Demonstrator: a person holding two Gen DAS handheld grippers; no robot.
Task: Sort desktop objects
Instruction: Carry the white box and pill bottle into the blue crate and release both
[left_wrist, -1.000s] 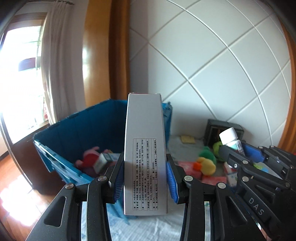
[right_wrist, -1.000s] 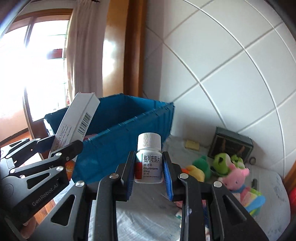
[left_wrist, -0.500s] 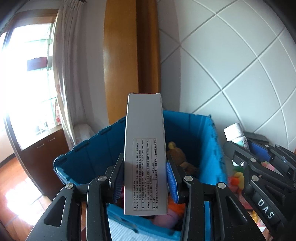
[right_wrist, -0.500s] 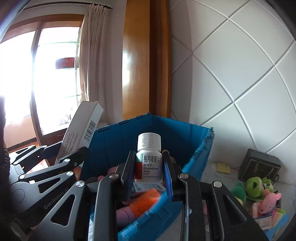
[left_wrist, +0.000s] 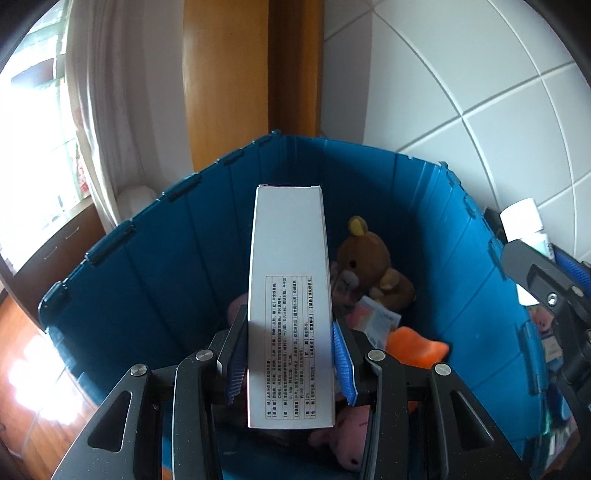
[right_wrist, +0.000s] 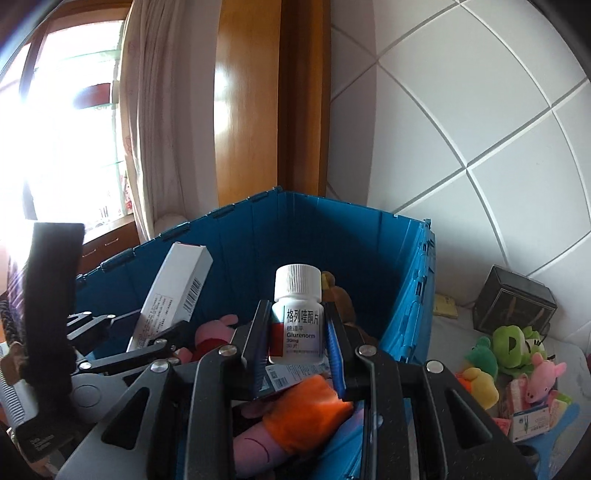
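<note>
My left gripper (left_wrist: 290, 350) is shut on a tall white carton box (left_wrist: 290, 280) and holds it upright over the open blue crate (left_wrist: 155, 258). The box also shows in the right wrist view (right_wrist: 173, 291). My right gripper (right_wrist: 297, 350) is shut on a white pill bottle (right_wrist: 297, 317) labelled Glurenorm, held above the same crate (right_wrist: 402, 295). The bottle's cap shows at the right edge of the left wrist view (left_wrist: 522, 218). Inside the crate lie a brown bear plush (left_wrist: 369, 266), an orange plush (left_wrist: 415, 347), pink plush toys and small packets.
On the cloth-covered table right of the crate sit a black box (right_wrist: 513, 302), green frog plushes (right_wrist: 509, 343), a pink pig plush (right_wrist: 543, 373), a yellow plush (right_wrist: 476, 384) and small cartons (right_wrist: 528, 421). A tiled wall stands behind; curtain and window at left.
Both grippers have moved left and forward over the blue crate, still holding the box and the bottle. The crate's inside now fills both views.
</note>
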